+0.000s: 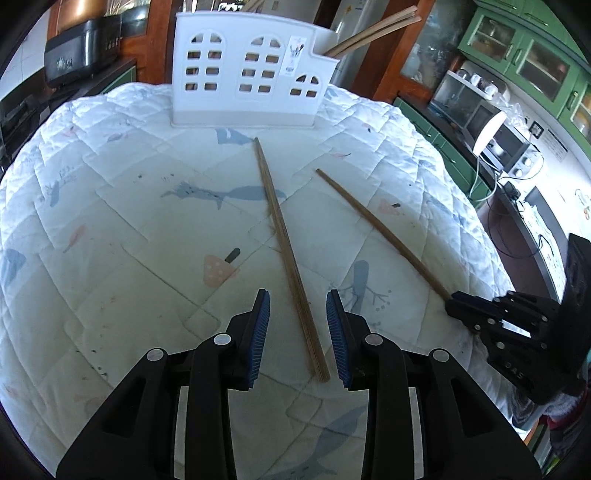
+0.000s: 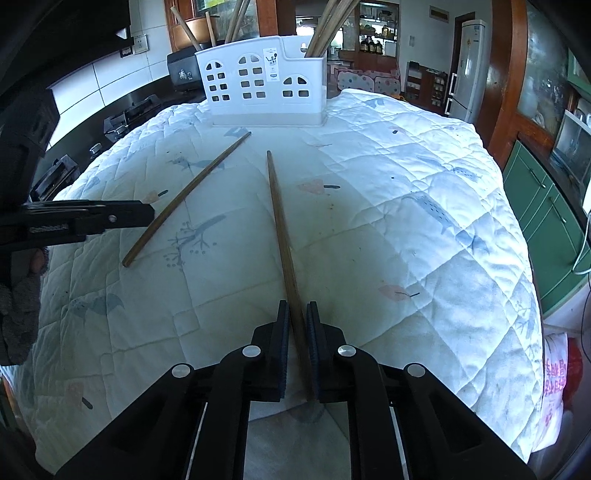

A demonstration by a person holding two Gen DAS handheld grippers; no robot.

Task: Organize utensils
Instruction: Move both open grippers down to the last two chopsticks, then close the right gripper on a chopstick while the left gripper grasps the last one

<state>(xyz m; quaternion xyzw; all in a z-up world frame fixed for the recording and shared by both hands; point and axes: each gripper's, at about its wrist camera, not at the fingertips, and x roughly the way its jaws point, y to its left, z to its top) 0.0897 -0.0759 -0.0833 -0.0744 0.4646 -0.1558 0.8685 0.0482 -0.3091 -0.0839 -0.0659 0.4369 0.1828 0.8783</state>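
Two brown wooden chopsticks lie on a white quilted cloth [image 1: 110, 221]. My left gripper [image 1: 298, 295] is open and straddles the near end of one chopstick [image 1: 284, 243]; its blue pads stand clear of the wood on both sides. My right gripper [image 2: 297, 306] is shut on the near end of the other chopstick [image 2: 282, 229], which points toward the holder. In the left wrist view that right gripper [image 1: 452, 301] pinches its chopstick [image 1: 380, 229]. The white utensil holder [image 1: 243, 74] with window cut-outs stands at the far edge and has several chopsticks [image 2: 325, 29] upright in it.
The cloth-covered table drops off on all sides. The left gripper [image 2: 151, 216] reaches in from the left over the other chopstick [image 2: 184, 195]. Behind are a black appliance [image 1: 81, 48], a toaster oven [image 1: 509, 144] on a green counter and a fridge [image 2: 469, 66].
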